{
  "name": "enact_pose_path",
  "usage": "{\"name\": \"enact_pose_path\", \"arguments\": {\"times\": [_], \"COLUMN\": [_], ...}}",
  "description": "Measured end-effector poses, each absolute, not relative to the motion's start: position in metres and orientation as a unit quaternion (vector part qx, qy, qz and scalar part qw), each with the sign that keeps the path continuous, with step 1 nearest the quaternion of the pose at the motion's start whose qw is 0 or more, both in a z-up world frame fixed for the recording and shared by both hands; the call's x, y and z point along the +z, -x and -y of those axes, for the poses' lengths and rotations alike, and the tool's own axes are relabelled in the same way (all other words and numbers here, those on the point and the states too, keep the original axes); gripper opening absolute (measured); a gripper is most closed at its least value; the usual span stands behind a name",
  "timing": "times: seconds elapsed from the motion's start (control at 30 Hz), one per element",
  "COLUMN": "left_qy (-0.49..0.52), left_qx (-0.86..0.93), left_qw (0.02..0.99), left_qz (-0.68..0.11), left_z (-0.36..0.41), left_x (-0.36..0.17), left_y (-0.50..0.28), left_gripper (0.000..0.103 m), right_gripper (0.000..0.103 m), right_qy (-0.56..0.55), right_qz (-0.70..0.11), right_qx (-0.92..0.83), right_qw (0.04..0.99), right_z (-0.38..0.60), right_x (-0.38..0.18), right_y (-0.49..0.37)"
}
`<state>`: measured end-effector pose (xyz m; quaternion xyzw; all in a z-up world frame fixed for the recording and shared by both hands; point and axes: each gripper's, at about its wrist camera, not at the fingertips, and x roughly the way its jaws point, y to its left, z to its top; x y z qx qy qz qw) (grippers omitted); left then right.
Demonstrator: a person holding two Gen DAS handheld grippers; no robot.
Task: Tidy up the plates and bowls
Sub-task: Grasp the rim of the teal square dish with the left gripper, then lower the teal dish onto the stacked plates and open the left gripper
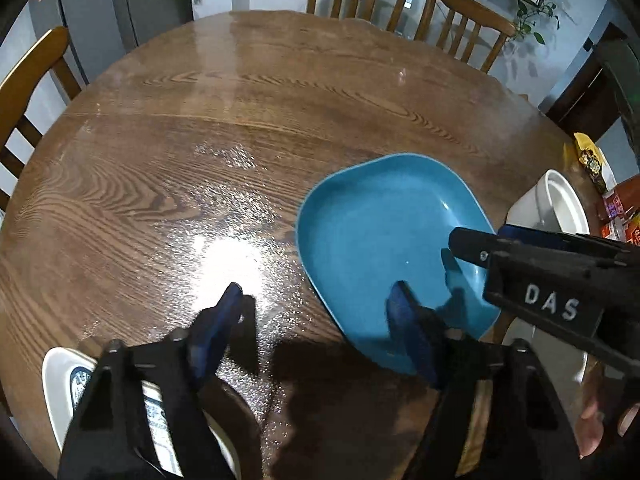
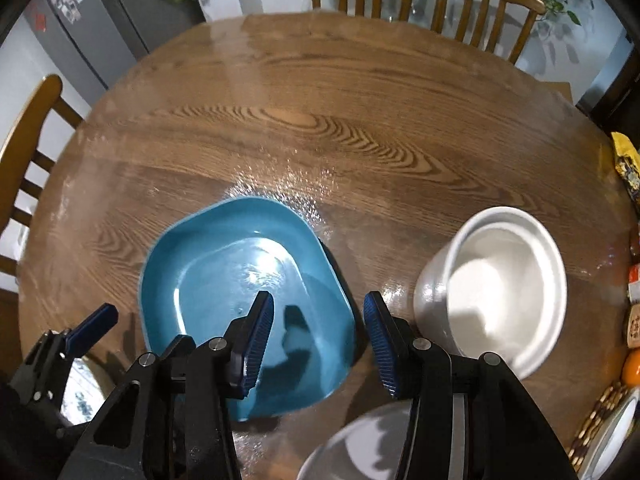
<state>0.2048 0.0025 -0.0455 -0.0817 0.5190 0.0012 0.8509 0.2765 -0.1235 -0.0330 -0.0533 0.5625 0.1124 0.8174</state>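
- While no dish is seen stacked on another, the sorting is judged to be at an early stage; every plate and bowl in view lies apart on the round wooden table (image 2: 320,92).
- At the far left near edge, a white plate with a blue pattern (image 1: 60,376) is seen, half hidden under the left gripper (image 1: 316,300); it sits close to the table's rim, so little room is left there.
- The left gripper's fingers are held moderately apart with nothing between them; one pad hangs over bare wood, the other over the near rim of the blue dish (image 2: 224,264).
- The blue dish, a shallow rounded-square one, is placed near the middle of the near half of the table and is not yet gripped by either tool.
- The right gripper (image 2: 320,340) is poised over the right edge of the blue dish, its fingers narrowly parted and empty; the rim appears to lie between or just below them, though contact cannot be told.
- Just right of it a deep white bowl (image 2: 500,292) stands upright, near the blue dish but apart from it.
- Below, a pale bowl (image 2: 352,448) is glimpsed at the near edge, partly hidden.
- At the far right, packets and an orange crowd the rim; the whole far half of the table is left open for moving.
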Motion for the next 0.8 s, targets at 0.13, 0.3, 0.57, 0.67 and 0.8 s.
{"name": "enact_pose_path", "arguments": {"times": [0.13, 0.3, 0.57, 0.67, 0.8], "left_qy": [0.068, 0.070, 0.042, 0.027, 0.007], "left_qx": [-0.016, -0.012, -0.024, -0.032, -0.039], "left_qw": [0.847, 0.849, 0.883, 0.900, 0.917], "left_qz": [-0.527, -0.523, -0.466, -0.435, -0.398], "left_z": [0.002, -0.005, -0.017, -0.024, -0.033], "left_x": [-0.048, -0.049, -0.012, 0.009, 0.025], "left_y": [-0.207, -0.205, -0.166, -0.136, -0.090], "left_gripper": [0.036, 0.019, 0.016, 0.016, 0.016], "right_gripper": [0.023, 0.008, 0.006, 0.006, 0.006], "right_qy": [0.042, 0.059, 0.025, 0.015, 0.003], "right_qz": [-0.576, -0.566, -0.521, -0.500, -0.468], "right_qx": [0.128, 0.108, 0.126, 0.143, 0.171], "right_qw": [0.806, 0.815, 0.844, 0.854, 0.867], "right_z": [0.122, 0.122, 0.132, 0.132, 0.129], "right_x": [-0.038, -0.040, -0.008, 0.010, 0.029], "right_y": [-0.278, -0.265, -0.220, -0.188, -0.145]}}
